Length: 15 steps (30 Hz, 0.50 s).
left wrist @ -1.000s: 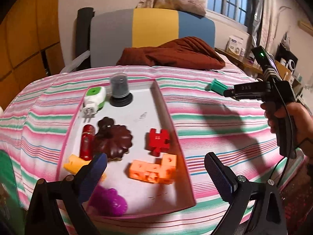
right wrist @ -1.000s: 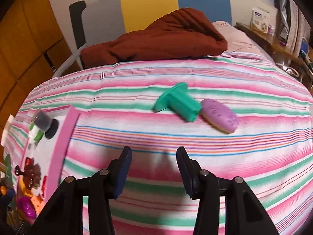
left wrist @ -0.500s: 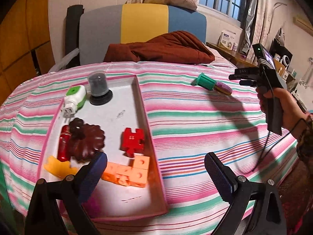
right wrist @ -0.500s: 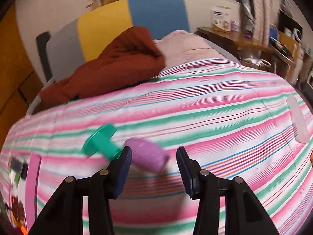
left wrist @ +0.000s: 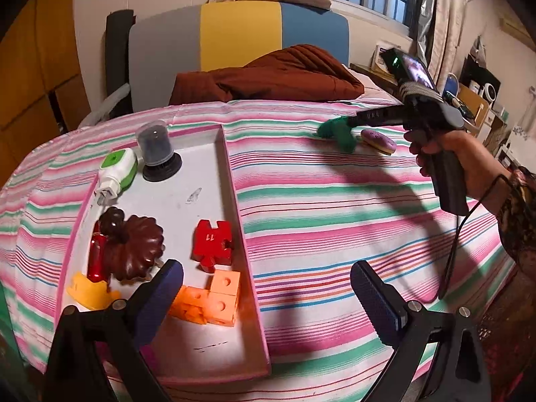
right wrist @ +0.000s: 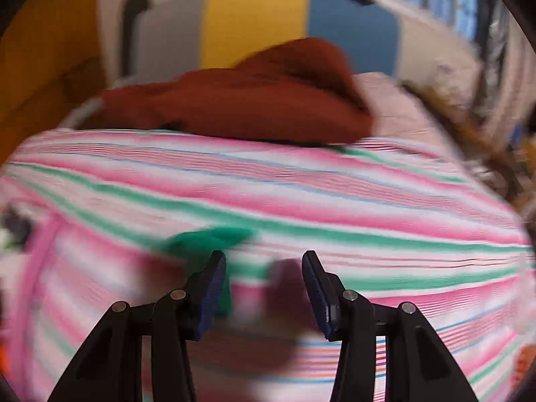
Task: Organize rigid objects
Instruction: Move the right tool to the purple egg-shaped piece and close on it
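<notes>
My left hand-held gripper hangs wide and empty over the pink tray at 6 o'clock. My right hand-held gripper stands narrowly parted; the green toy and purple toy lie on the bed at 2 o'clock.

The left gripper hangs with its jaws spread wide and nothing between them. Beyond its left jaw lies a shallow pink-rimmed tray on the striped bedspread, holding orange cubes, a red puzzle piece and a brown pumpkin-shaped toy. Far ahead of the right jaw, the right gripper reaches a green peg-like toy beside a purple oval piece.
</notes>
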Available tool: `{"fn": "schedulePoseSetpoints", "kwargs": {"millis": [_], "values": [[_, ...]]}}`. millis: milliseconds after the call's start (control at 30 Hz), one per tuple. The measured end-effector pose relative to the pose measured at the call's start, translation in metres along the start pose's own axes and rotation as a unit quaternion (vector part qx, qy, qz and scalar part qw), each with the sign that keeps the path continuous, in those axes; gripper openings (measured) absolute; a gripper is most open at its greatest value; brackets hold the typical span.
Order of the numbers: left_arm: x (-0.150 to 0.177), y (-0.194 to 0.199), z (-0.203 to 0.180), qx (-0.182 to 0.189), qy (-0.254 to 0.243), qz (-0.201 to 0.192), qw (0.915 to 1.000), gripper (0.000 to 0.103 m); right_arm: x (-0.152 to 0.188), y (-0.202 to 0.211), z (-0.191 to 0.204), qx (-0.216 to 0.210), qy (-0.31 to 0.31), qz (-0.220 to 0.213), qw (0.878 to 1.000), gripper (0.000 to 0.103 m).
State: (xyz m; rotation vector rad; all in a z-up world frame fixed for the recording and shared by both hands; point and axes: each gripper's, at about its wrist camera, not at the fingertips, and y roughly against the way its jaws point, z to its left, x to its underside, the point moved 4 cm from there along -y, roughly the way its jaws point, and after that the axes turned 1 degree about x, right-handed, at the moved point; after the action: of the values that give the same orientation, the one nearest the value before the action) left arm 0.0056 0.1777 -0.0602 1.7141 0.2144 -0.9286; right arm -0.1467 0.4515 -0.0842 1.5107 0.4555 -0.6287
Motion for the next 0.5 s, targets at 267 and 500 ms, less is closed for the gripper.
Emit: {"fn": "schedulePoseSetpoints", "kwargs": {"millis": [267,500], "values": [[0.0,-0.004,-0.007,0.0,-0.014,0.003,0.9999,0.101,-0.009,0.022,-0.049,0.025,-0.05,-0.029,0.998,0.048],[-0.004,-0.007,-0.01,0.005,-0.017,0.001,0.9998,0.101,0.001,-0.007,-0.065,0.01,-0.067,0.031,0.997,0.049]]}}
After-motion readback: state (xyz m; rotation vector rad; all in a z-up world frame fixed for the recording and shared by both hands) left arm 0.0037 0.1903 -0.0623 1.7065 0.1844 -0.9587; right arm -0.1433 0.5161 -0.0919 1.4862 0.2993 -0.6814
